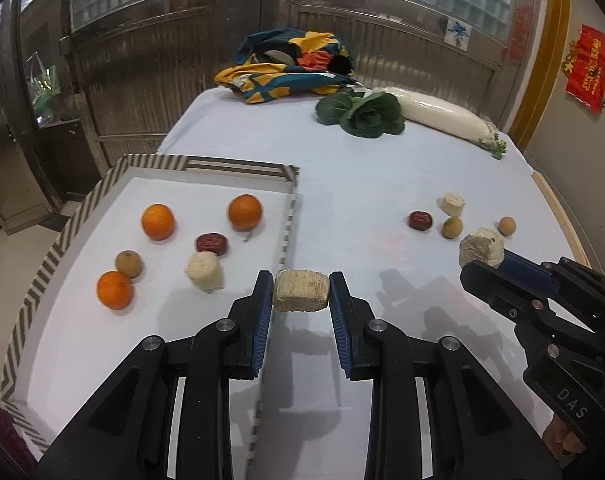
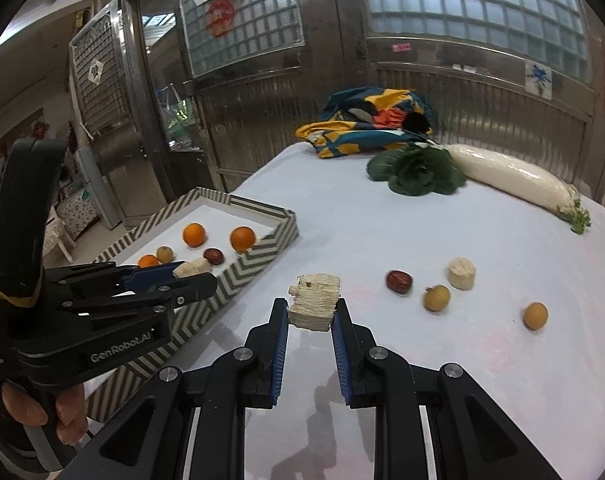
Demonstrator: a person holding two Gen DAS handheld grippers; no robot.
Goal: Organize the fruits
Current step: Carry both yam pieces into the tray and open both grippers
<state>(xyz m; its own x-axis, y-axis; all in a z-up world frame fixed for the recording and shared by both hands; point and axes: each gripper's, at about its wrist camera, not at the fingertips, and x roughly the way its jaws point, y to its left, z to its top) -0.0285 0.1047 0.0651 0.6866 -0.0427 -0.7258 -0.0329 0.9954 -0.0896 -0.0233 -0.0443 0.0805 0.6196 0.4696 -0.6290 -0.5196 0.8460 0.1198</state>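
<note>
Sorting roughly halfway: two pale chunks held above the table

Fruit pieces are seen split between the striped tray (image 1: 82, 208) and the bare white table (image 1: 362, 184). Inside the tray, three oranges (image 1: 157, 222), one red date (image 1: 211, 243), one brown longan (image 1: 129, 264) and one pale fibrous chunk (image 1: 205, 271) are already laid down. Near the table's right edge, a second red date (image 1: 420, 221), two more longans (image 1: 452, 227), and a small pale stub (image 1: 453, 203) are left loose, so about half the work is judged to remain.

The left gripper (image 1: 301, 292) is closed narrowly on a pale chunk (image 1: 301, 291), which is pinched by both blue pads and held just over the tray's right wall. The right gripper (image 2: 310, 312) is likewise clamped on another fibrous chunk (image 2: 313, 302), which is carried above the open table, between the tray and the loose pieces. Both held pieces are judged to be bound for the tray.

At the table's far edge, a leafy green (image 1: 362, 116), a white radish (image 1: 438, 114) and a patterned cloth (image 1: 290, 64) are left untouched
</note>
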